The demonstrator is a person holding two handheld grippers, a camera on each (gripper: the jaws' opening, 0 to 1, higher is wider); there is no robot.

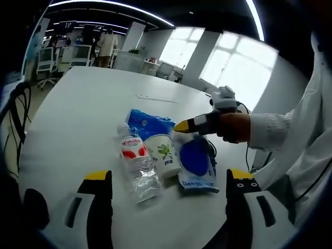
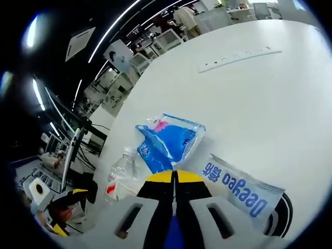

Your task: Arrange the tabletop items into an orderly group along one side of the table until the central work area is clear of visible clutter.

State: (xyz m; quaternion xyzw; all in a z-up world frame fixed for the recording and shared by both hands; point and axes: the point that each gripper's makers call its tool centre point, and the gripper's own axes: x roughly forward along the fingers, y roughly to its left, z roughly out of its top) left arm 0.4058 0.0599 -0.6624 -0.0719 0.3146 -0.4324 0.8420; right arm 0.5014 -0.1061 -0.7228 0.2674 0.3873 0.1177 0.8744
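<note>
Grouping step: our right gripper [image 2: 175, 179], jaws pressed together at the Deegeo pouch [image 2: 244, 194], left gripper [image 1: 168, 181] spread; next we nudge pouch beside bottle [image 1: 137, 163].

The round table top [image 1: 78, 124] was plain white. On it lay a clear plastic water bottle [image 1: 138, 165] with a red and white label, a white paper cup [image 1: 163, 153] printed with a green figure, a bright blue plastic packet [image 1: 149, 123], and a blue and white pouch [image 1: 197, 165] with blue "Deeyeo" lettering. Both black grippers, the left [image 1: 168, 179] and the right [image 2: 174, 177], carried yellow tips.
</note>
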